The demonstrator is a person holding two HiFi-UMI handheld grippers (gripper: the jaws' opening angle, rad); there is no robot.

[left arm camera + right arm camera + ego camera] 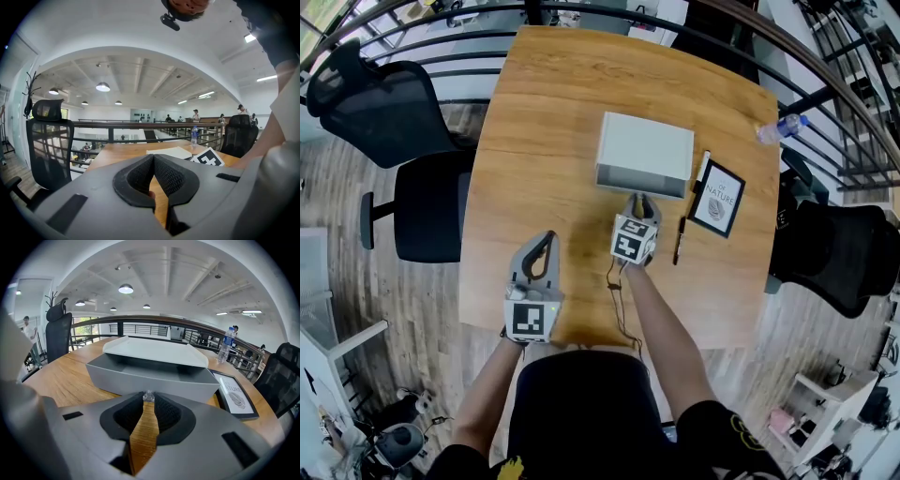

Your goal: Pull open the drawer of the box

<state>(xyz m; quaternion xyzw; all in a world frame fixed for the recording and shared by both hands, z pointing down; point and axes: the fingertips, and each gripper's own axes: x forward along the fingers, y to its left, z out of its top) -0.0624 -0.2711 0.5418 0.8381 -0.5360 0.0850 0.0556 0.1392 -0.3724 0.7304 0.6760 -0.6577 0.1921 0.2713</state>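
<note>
A white box (645,150) lies on the wooden table (553,103). Its grey drawer (150,378) stands pulled out a little toward me, and the inside shows under the white top (154,350). My right gripper (643,199) is at the drawer front, shut on the small clear knob (148,396) pinched between its fingertips. My left gripper (546,236) is held over the table's near left part, away from the box. Its jaws are shut with nothing in them, and in the left gripper view the left gripper (153,157) points across the table.
A framed print (717,198) lies right of the box, with a black pen (679,239) and a white marker (703,169) beside it. A water bottle (780,127) is at the far right edge. Black office chairs (384,103) (839,253) flank the table, and a railing runs behind.
</note>
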